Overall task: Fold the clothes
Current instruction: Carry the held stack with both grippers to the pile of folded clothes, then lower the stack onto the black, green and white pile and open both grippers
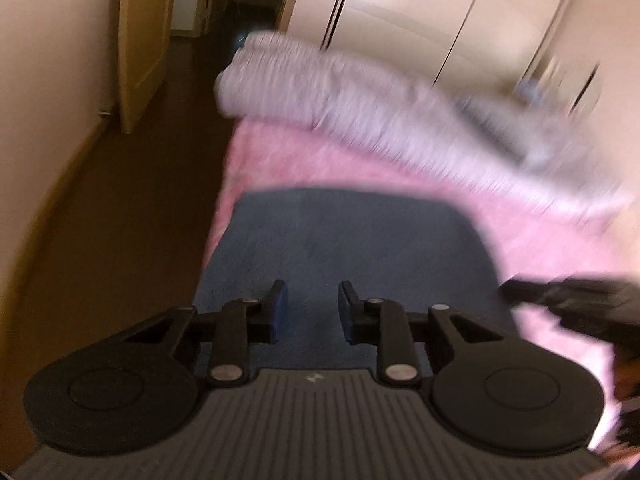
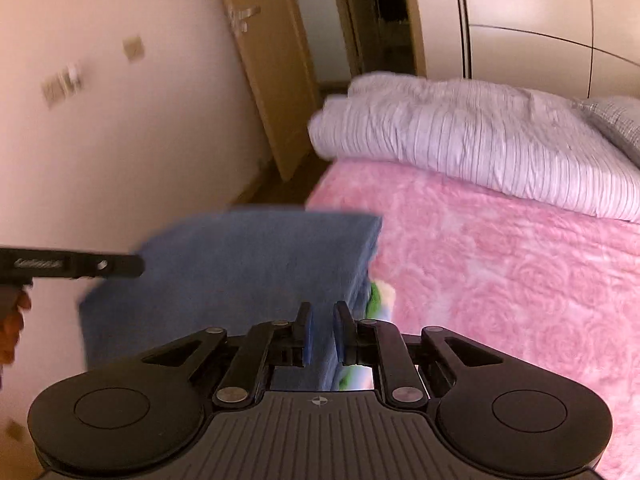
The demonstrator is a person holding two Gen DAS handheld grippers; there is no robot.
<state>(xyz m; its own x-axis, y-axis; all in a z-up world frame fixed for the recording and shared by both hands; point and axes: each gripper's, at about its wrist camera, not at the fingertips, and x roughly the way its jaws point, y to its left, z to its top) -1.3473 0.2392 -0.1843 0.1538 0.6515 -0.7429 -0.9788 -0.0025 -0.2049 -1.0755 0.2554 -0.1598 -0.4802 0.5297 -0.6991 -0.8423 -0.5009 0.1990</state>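
A folded blue garment [image 2: 248,272] lies on a bed's pink blanket [image 2: 500,280], near the edge, at about eleven o'clock from the right tongs [image 2: 321,330]. Those tongs hover above its near edge, jaws narrow with nothing visibly between them. The left tongs [image 1: 311,308], seen from their own camera, hang over the same cloth, jaws moderately apart and empty. A striped lilac duvet [image 2: 480,140] is bundled at one o'clock, well apart; a wardrobe [image 2: 540,12] and wooden door [image 2: 272,60] stand beyond. Judging by the neat rectangle, the fold looks nearly complete; pinching matching corners evenly would keep the edges aligned.
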